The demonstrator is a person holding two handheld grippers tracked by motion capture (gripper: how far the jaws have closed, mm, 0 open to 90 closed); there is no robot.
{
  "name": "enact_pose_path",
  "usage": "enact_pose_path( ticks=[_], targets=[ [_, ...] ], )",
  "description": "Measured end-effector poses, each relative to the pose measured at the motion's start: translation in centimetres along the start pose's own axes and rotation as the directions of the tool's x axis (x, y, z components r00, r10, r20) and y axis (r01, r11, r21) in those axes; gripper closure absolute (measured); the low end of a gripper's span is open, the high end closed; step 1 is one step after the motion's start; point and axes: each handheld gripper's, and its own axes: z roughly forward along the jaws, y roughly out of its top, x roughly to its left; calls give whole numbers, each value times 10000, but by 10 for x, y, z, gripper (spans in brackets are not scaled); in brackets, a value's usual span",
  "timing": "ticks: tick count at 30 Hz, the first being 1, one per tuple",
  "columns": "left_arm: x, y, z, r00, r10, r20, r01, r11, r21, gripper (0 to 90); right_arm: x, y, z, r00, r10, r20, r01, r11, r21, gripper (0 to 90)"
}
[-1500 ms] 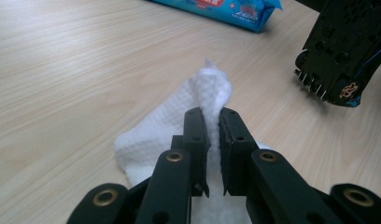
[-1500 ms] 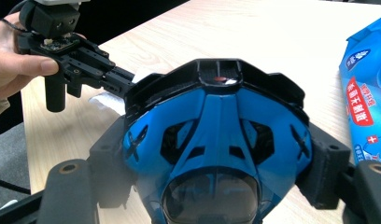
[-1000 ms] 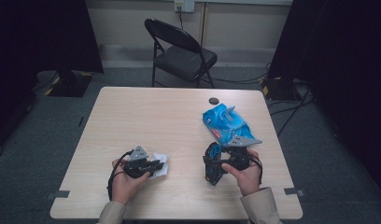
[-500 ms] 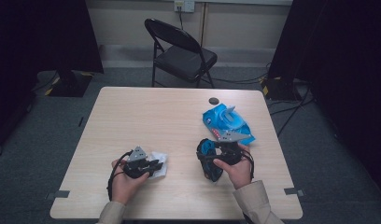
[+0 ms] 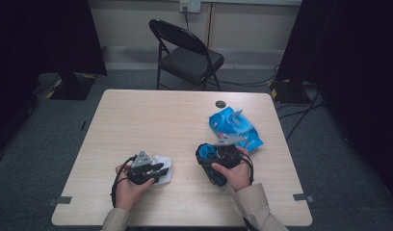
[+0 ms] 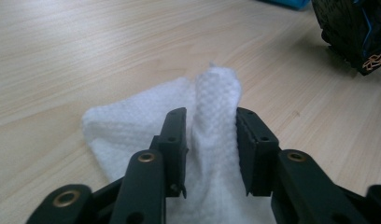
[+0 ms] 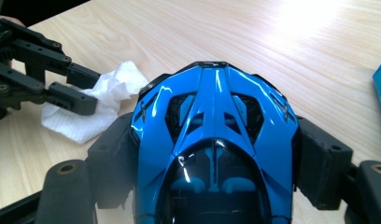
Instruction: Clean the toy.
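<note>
On the table's near left, left gripper has just been opening; a raised fold of the white wipe stands between its jaws, barely pinched. Right gripper clamps the blue toy car, carried leftward from the blue packet since a second ago. Likely wiping comes next.

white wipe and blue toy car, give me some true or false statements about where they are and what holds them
1. The right tool grips the blue toy car. True.
2. The white wipe lies on the folding chair. False: it lies on the table.
3. A raised fold of the wipe stands between the left tool's jaws, which have just been opening. True.
4. The blue packet is under the wipe. False: it lies apart, beyond the car.
</note>
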Motion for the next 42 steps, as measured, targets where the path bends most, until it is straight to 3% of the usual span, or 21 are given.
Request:
enact_pose_path(
  ticks=[4,5,9,13,29,42],
  targets=[
    [-1,1,-1,9998,68,-196,-69,10000,-41,543,-2,-4,3,9999,107,47,-106,9999,-104,249],
    [-1,2,-2,9988,270,-398,-271,9996,-10,501,-3,-7,5,9999,89,74,-89,10000,30,250],
    [0,4,-5,9976,340,-598,-345,9994,-76,428,-6,-21,16,9998,121,174,-130,9986,505,257],
    [1,4,-5,9974,344,-638,-351,9993,-95,376,-4,-19,18,9993,-232,305,208,9968,770,258],
    [3,4,-9,9968,323,-733,-335,9993,-143,353,-7,-19,19,9990,-63,436,29,9971,763,257],
    [5,2,-9,9970,176,-757,-179,9998,-30,299,-8,-17,24,9987,-121,486,66,9936,1130,256]
  ],
)
